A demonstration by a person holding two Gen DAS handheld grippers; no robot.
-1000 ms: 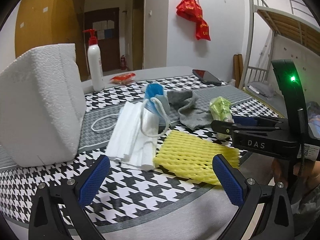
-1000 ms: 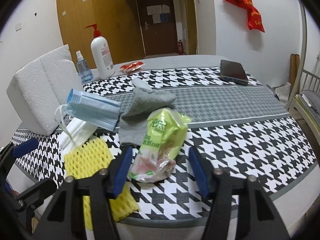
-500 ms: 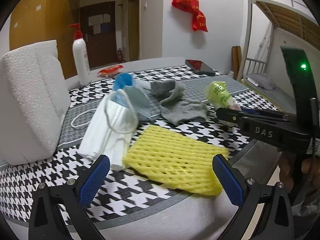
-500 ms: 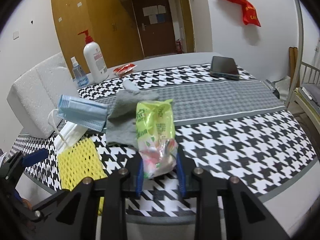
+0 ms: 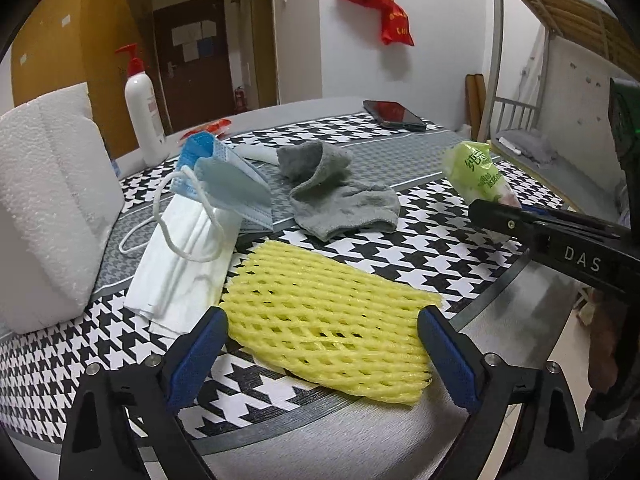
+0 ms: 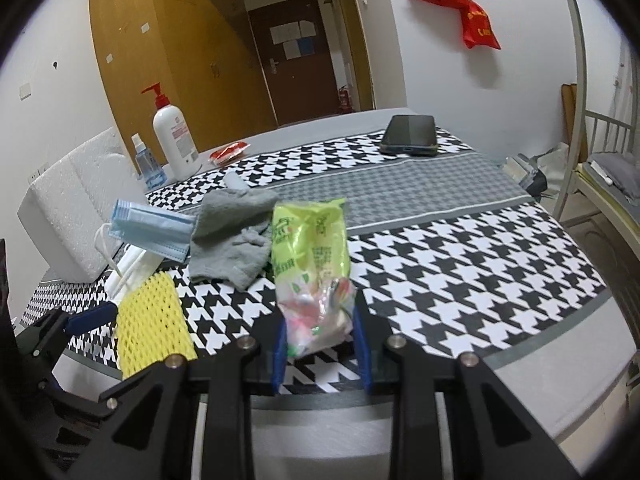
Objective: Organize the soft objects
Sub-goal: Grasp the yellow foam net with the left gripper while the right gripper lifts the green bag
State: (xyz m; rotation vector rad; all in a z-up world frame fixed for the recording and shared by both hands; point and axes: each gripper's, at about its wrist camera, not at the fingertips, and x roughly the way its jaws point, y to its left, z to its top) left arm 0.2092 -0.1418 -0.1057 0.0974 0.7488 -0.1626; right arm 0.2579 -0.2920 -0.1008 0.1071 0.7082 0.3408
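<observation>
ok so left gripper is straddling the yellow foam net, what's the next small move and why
Probably keep closing the left gripper onto the yellow foam net: its jaws are closing, the net lies between them, but the pads are not yet pressing it. The right gripper is already shut on the green packet.

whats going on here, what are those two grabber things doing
A person is sorting soft items on a houndstooth table with a handheld gripper in each hand. The right gripper is shut on the lower end of a green snack packet. The left gripper straddles the near edge of a yellow foam net, its jaws closing but its pads not yet pressing on it. A grey sock and face masks lie untouched behind.
</observation>
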